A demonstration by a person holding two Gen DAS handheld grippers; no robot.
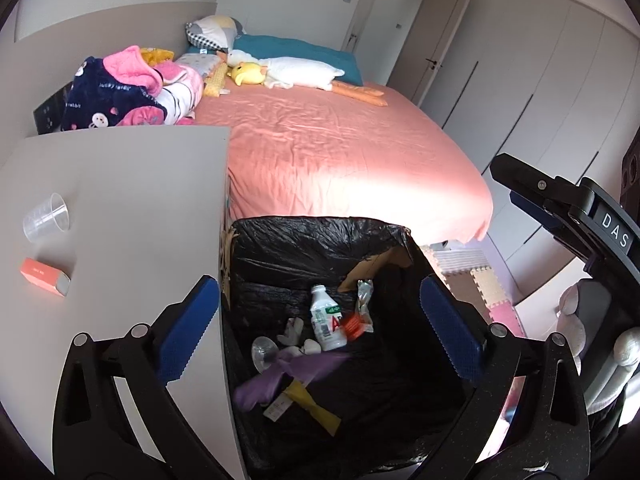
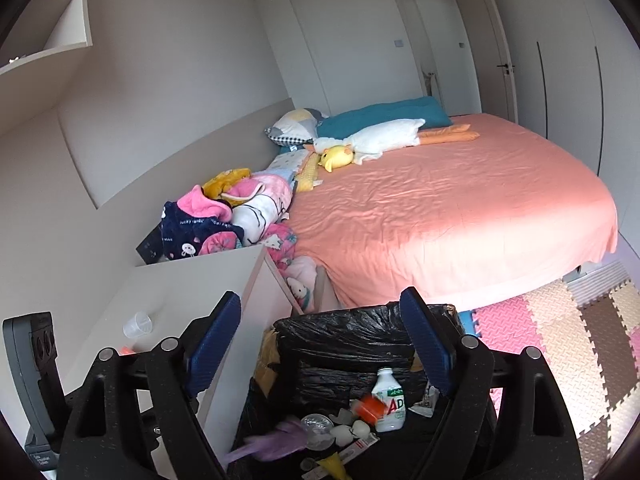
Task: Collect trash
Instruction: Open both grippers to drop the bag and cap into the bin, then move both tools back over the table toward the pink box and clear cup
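Both grippers, left gripper (image 1: 320, 328) and right gripper (image 2: 320, 344), gape empty over bin (image 1: 320, 228); trash lies inside; cup (image 1: 46, 218), box (image 1: 44, 282) wait on counter (image 1: 140, 200); cup light, may roll off edge if nudged.

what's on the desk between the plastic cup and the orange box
Nothing: in the left wrist view, bare desk top separates the plastic cup from the orange box.
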